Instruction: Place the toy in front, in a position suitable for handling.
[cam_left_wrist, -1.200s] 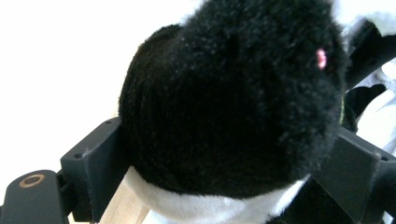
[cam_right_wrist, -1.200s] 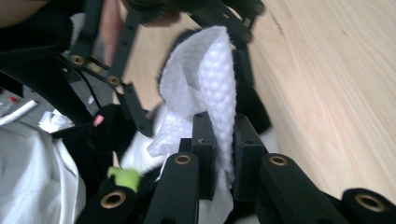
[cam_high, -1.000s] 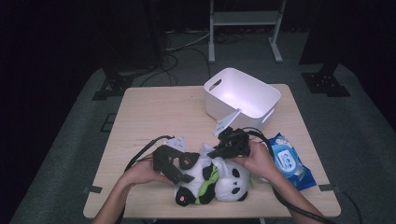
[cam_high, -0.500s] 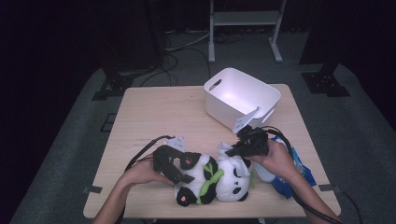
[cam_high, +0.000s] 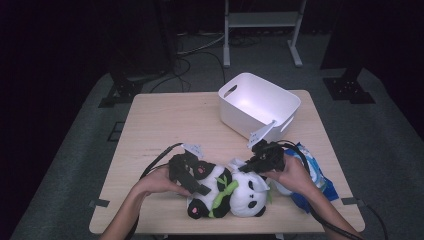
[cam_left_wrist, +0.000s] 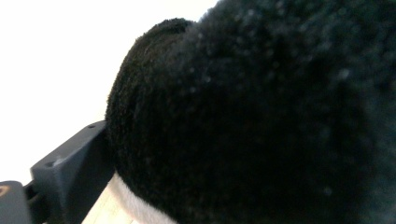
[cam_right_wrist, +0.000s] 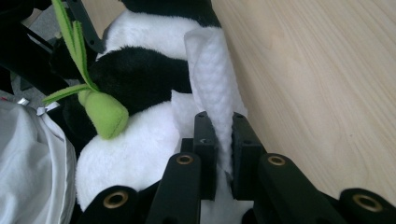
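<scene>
We work w/ a plush panda (cam_high: 235, 192) lying near the front edge of the desk (cam_high: 165, 120), about mid-width, its long axis running roughly left-right along that edge – head toward the right, black legs toward the left. The left tongs (cam_high: 187, 175) sit on the panda's left end; in the left gripper view black fur (cam_left_wrist: 261, 121) presses right up against one jaw, so we read them as spread wide around a limb, gripping it. The right tongs (cam_right_wrist: 223, 140) are clenched on a white wet wipe (cam_right_wrist: 212, 84), which stands up from between the jaws as a folded, embossed strip and touches the panda's white fur just beside the black patch.

The key relation: the wipe lies directly against the toy's head/upper body, right hand (cam_high: 290, 175) nearest, so we judge the coming stroke runs along the fur, not across the desk.

Materials – panda is soft, deep-pile, squashy; a green felt bamboo sprig (cam_right_wrist: 95, 105) sticks out at its chest and could snag. Wipe is thin, limp, dimpled. The blue wipes pack (cam_high: 317, 175) lies near the right edge; a white plastic bin (cam_high: 260, 107), rigid & smooth, sits toward the back right corner. Desk top is pale wood grain.
</scene>
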